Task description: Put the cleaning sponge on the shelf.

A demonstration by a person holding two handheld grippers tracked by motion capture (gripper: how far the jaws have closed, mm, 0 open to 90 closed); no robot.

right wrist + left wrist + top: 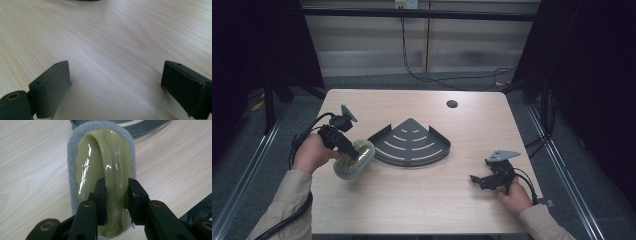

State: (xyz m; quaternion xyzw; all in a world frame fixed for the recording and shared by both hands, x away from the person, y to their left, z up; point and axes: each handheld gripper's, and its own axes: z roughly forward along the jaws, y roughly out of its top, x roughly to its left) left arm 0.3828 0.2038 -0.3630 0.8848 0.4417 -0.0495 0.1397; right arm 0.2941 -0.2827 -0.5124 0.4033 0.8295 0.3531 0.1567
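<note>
A scrubbing pad with a glossy olive handle and a grey felt rim (355, 159) (100, 162) hangs tilted just above the table at the left. My left gripper (353, 154) (117, 192) is shut on the raised handle, one pad on each side of it. A dark grey quarter-round corner shelf (412, 142) with curved slots lies flat at the table's middle, just right of the pad. My right gripper (479, 181) (115, 85) rests low at the front right, jaws wide apart with bare wood between them.
The light wooden table (412, 200) has a round cable hole (452, 104) at the back. Black cables trail on the floor behind it. The shelf's rim (140, 126) lies just past the pad in the left gripper view.
</note>
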